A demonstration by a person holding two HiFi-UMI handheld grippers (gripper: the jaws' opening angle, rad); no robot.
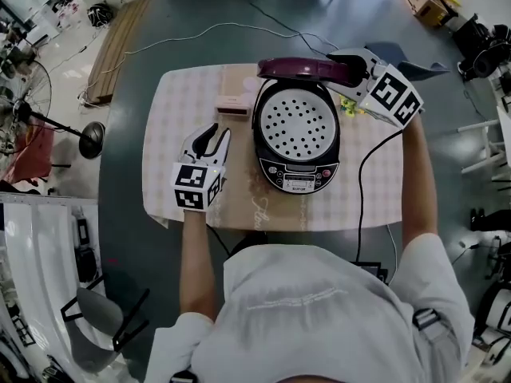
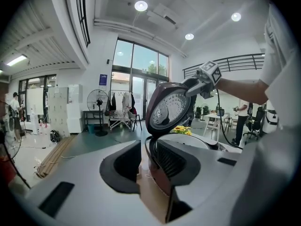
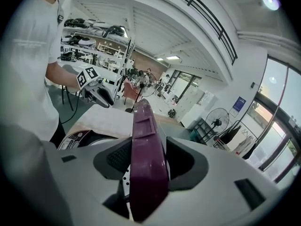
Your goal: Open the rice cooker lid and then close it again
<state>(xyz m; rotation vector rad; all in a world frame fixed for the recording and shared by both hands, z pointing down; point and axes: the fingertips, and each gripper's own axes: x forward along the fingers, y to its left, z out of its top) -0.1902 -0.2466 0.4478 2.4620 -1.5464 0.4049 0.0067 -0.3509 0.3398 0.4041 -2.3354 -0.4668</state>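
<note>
The rice cooker (image 1: pixel 299 172) stands in the middle of the table (image 1: pixel 180 94) with its purple lid (image 1: pixel 307 69) swung up, showing the perforated inner plate (image 1: pixel 295 126). My right gripper (image 1: pixel 351 72) is at the lid's right end; in the right gripper view the purple lid rim (image 3: pixel 146 159) runs between its jaws with both pads against it. My left gripper (image 1: pixel 214 138) lies low over the table, left of the cooker, open, with nothing between its jaws. In the left gripper view the raised lid (image 2: pixel 169 108) and the right gripper (image 2: pixel 200 81) show ahead.
A small pink box (image 1: pixel 234 104) sits on the table behind the left gripper. Yellow items (image 1: pixel 349 108) lie by the cooker's right rear. A black cable (image 1: pixel 363 190) runs from the cooker off the table's front edge. Chairs and fans stand round about.
</note>
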